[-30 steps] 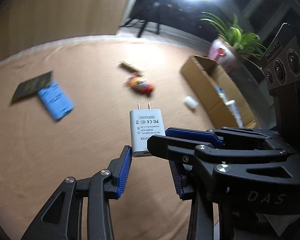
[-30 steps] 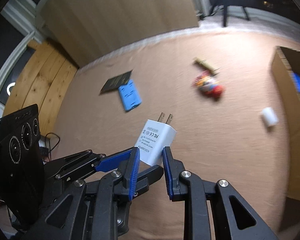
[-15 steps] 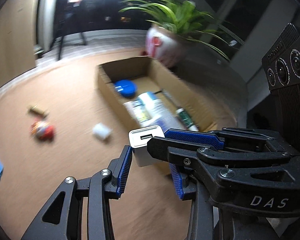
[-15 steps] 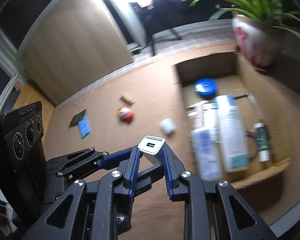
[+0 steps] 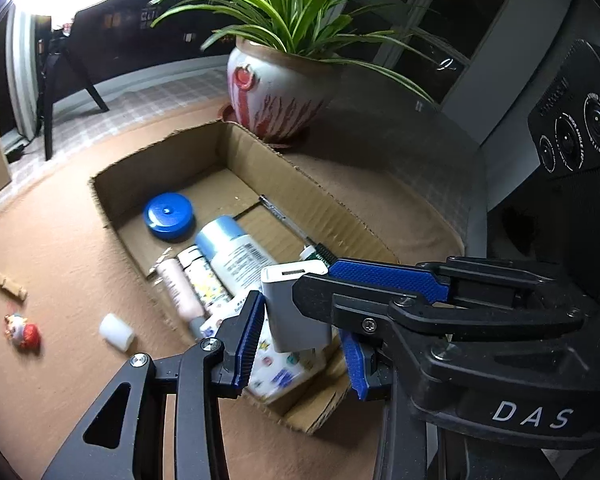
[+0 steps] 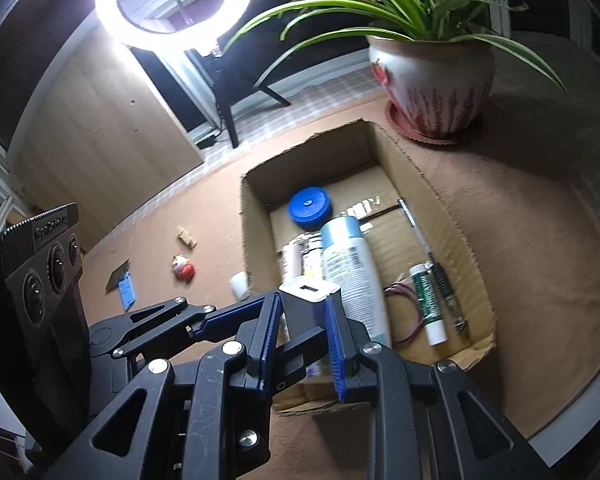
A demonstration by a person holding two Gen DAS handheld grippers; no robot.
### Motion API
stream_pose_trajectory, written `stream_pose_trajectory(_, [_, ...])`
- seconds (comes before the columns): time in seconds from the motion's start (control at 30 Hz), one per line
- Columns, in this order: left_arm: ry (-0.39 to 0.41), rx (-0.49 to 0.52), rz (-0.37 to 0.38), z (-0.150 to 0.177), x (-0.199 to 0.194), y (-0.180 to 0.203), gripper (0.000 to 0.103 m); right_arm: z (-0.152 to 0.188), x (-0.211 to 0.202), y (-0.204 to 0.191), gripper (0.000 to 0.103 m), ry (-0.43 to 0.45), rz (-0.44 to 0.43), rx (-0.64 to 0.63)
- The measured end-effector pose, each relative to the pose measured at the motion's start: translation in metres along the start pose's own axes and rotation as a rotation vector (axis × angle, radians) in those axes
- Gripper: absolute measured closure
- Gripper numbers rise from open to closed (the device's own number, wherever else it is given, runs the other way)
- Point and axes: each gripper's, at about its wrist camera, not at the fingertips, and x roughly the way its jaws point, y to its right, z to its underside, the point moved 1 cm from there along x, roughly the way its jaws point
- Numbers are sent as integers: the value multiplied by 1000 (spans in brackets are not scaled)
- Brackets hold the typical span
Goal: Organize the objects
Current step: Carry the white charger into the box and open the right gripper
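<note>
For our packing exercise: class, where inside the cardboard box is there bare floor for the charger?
Bare floor: the far end, right of the blue lid, and the strip between the white bottle and pen. The near end is crowded with smaller bottles, tube and hair ties.

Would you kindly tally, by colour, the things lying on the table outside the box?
white cylinder: 1
red toy: 1
tan block: 1
blue card: 1
dark card: 1
Total: 5

A home room: carpet (image 6: 520,248), potted plant (image 6: 432,76), ring light (image 6: 172,0).
</note>
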Motion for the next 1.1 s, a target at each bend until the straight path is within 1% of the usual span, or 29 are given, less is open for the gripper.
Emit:
stream_pose_trajectory(0.13, [-13,17,2,-3,10,4,63,-4,3,11,82,-13,1,10])
stream_pose_trajectory(0.23, [-24,6,-8,-6,13,2,56,-6,4,14,82,-16,-1,7])
stream_pose_trajectory(0.3, [-20,-1,-16,-6,13,-1,53,-6,3,14,81,-12,15,6])
stream_pose_trajectory(0.57, [0,-17,-66,0,-4,-15,52,-7,4,13,72,-7,43,3])
stream_pose_trajectory(0.8, [28,-48,-177,14,-38,-42,52,-7,3,-14,72,17,58,-65])
stream_pose_trajectory(1.03, [56,-90,-312,35,-82,-79,52,-1,10,-53,72,30,53,-146])
stream_pose_trajectory(1.1, [62,-106,-341,42,-93,-90,50,1,14,-66,72,32,50,-173])
